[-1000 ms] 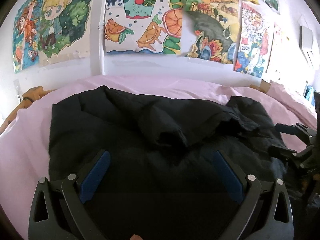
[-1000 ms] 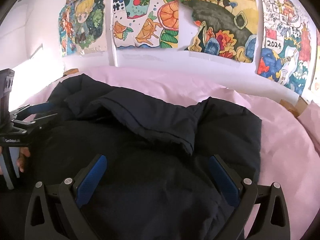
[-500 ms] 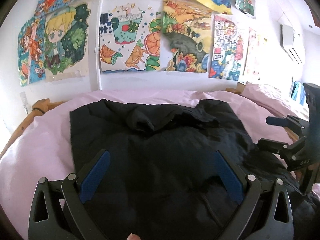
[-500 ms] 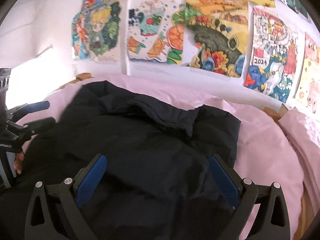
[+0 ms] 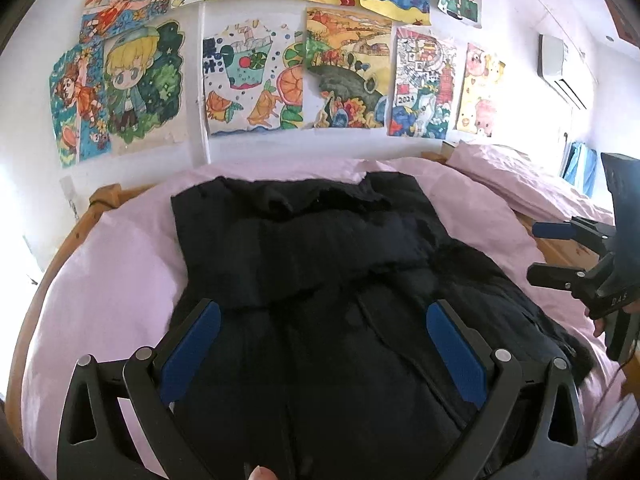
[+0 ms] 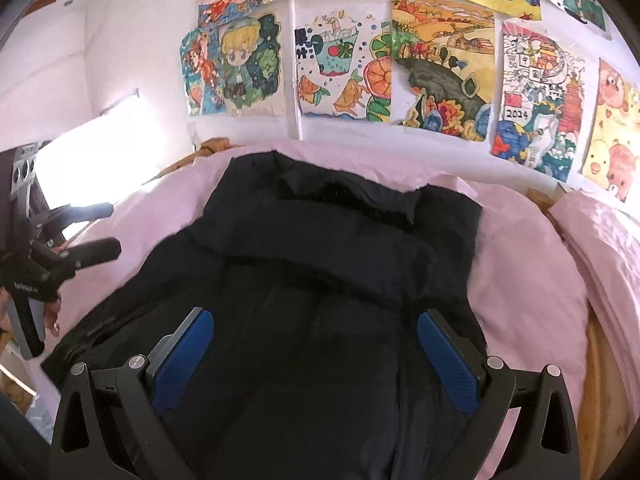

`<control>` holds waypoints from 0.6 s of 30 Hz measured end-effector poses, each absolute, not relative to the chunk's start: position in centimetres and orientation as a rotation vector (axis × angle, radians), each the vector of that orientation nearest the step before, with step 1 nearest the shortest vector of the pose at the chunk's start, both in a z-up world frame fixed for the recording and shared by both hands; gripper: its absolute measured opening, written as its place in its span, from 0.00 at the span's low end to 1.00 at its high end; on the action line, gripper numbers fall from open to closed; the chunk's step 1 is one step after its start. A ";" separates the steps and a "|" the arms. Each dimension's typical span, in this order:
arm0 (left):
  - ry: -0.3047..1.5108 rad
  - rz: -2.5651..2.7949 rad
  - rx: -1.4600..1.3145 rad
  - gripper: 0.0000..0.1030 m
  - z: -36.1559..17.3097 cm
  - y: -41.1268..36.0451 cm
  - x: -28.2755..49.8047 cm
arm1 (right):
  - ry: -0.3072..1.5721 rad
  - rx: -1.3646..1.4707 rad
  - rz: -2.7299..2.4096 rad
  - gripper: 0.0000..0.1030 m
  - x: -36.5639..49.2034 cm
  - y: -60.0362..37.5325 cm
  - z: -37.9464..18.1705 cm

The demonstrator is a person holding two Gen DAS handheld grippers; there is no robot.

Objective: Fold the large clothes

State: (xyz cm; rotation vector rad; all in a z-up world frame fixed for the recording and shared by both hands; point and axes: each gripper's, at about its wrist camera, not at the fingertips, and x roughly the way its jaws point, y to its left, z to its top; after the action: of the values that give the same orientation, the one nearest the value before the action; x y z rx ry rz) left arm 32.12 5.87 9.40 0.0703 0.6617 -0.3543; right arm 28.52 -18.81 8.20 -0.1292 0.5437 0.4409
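A large black padded jacket [image 5: 320, 264] lies spread on the pink bed sheet [image 5: 116, 272], its far part folded over in a thick band; it also shows in the right wrist view [image 6: 332, 264]. My left gripper [image 5: 320, 320] hangs open and empty above the jacket's near part. My right gripper [image 6: 316, 332] is open and empty above the jacket's near part as well. The right gripper shows at the right edge of the left wrist view [image 5: 560, 252], the left gripper at the left edge of the right wrist view [image 6: 100, 232], both with jaws apart.
The wooden bed frame [image 5: 80, 232] runs round the sheet. A pink pillow [image 5: 520, 180] lies at the far right. Children's drawings [image 5: 256, 80] cover the white wall behind the bed. An air conditioner [image 5: 560, 64] hangs high on the right.
Both grippers have pulled up and back from the jacket, so more of the wall and bed shows. The jacket's far part now lies flatter in a folded band.
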 end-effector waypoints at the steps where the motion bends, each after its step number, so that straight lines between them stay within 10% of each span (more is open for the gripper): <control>1: 0.668 -0.356 0.070 0.99 9.6 6.0 31.4 | 0.552 -0.132 0.443 1.00 27.9 -19.0 8.1; 18: 0.711 -0.551 0.258 0.99 6.8 6.5 22.5 | 0.654 -0.308 0.387 1.00 17.0 -20.8 4.7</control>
State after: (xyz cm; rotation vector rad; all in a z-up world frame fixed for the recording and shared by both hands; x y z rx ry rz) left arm 22.46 6.50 6.77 0.2584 0.7109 -0.5511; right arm 16.97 -20.79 4.66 -0.3084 0.6536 0.3867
